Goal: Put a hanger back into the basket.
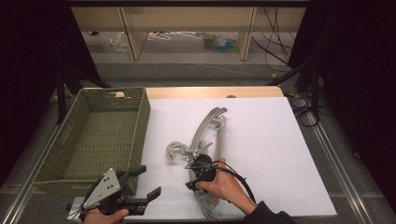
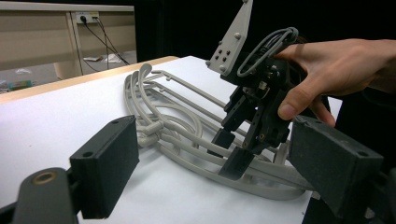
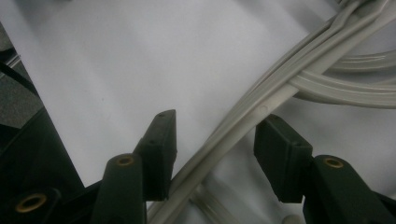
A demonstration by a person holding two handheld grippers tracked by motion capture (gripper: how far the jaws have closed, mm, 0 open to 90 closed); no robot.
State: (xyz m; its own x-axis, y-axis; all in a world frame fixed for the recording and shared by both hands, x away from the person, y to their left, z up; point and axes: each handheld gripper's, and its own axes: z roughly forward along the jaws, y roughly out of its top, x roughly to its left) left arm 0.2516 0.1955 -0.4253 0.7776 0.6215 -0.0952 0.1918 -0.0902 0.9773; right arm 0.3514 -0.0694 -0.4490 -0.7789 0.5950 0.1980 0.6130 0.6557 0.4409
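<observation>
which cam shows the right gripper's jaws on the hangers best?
Right gripper view: the right gripper straddles a bar of the grey hangers, gaps visible. Left gripper view shows them side-on, farther off. High view: hand covers them.

High view looks down and forward over the white table (image 1: 261, 140); both gripper views sit low and close, sharing the grey hangers (image 2: 187, 135) with it
</observation>
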